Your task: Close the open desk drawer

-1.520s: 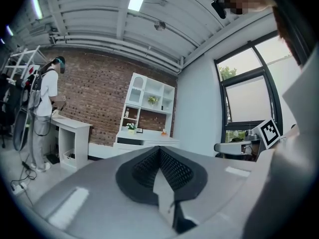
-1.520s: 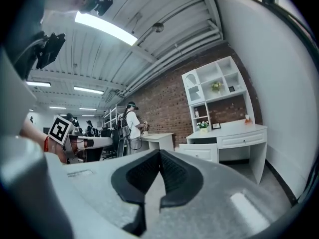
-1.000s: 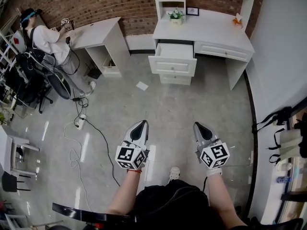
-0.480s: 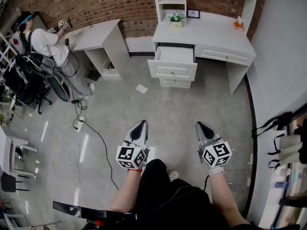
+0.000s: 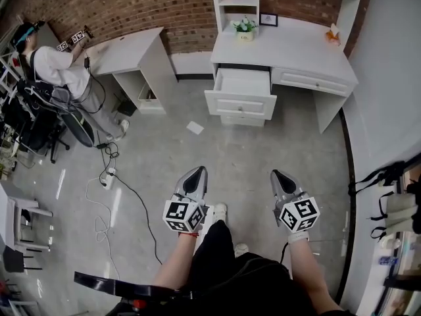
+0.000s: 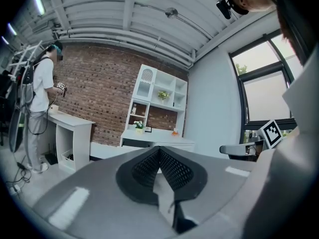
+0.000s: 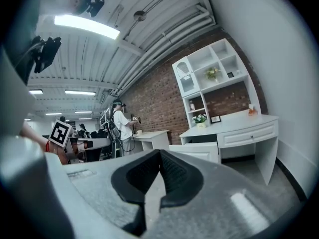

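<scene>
Across the floor (image 5: 256, 153) from you, against the brick wall (image 5: 131, 5), the top drawer (image 5: 241, 92) of the white bench (image 5: 296, 48) stood pulled well out, so no part of the closing was done. You held the left gripper (image 5: 195, 174) and right gripper (image 5: 277, 176) low before you, well apart from it, each with its fingers (image 6: 174, 171) pressed together on nothing. By my reading, the whole approach and push remained.

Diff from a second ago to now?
A shoe swung forward in a step toward the desk, and the open drawer sits nearer in view. Left claw and right claw stay shut and empty; drawer still open.
</scene>
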A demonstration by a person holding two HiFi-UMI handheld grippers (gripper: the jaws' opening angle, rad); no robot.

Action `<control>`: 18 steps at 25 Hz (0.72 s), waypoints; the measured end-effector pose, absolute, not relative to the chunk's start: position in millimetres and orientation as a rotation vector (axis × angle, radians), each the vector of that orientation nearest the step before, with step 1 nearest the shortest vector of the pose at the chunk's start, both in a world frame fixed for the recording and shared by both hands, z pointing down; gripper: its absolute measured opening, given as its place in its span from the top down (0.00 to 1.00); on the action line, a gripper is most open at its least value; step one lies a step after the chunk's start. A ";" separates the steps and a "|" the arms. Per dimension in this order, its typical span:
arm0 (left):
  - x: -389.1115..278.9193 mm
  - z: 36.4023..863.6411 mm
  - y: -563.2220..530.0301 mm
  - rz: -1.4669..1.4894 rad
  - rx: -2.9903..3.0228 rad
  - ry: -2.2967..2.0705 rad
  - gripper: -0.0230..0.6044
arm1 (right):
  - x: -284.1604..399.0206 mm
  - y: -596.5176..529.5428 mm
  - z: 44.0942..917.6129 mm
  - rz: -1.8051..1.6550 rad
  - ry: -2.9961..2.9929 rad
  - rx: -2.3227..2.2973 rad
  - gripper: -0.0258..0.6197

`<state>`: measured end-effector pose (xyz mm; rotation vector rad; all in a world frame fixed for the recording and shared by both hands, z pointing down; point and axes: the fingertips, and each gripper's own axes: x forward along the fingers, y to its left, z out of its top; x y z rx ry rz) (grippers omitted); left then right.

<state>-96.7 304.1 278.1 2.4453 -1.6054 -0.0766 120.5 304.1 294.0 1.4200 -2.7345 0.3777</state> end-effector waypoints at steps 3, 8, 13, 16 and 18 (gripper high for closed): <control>-106.8 282.6 275.8 -0.066 2.434 -1.596 0.96 | 109.3 280.4 295.6 0.382 -2.730 1.412 0.96; -116.5 280.8 224.1 -0.061 2.461 -1.565 0.96 | 95.7 237.1 298.1 0.392 -2.732 1.437 0.96; -125.0 285.0 180.9 -0.039 2.488 -1.526 0.96 | 81.6 200.8 305.3 0.417 -2.728 1.461 0.96; -132.8 288.8 158.7 -0.035 2.486 -1.506 0.96 | 74.6 180.5 308.1 0.429 -2.716 1.482 0.96; -138.0 291.4 144.2 -0.027 2.488 -1.490 0.96 | 70.4 167.2 309.9 0.445 -2.703 1.500 0.96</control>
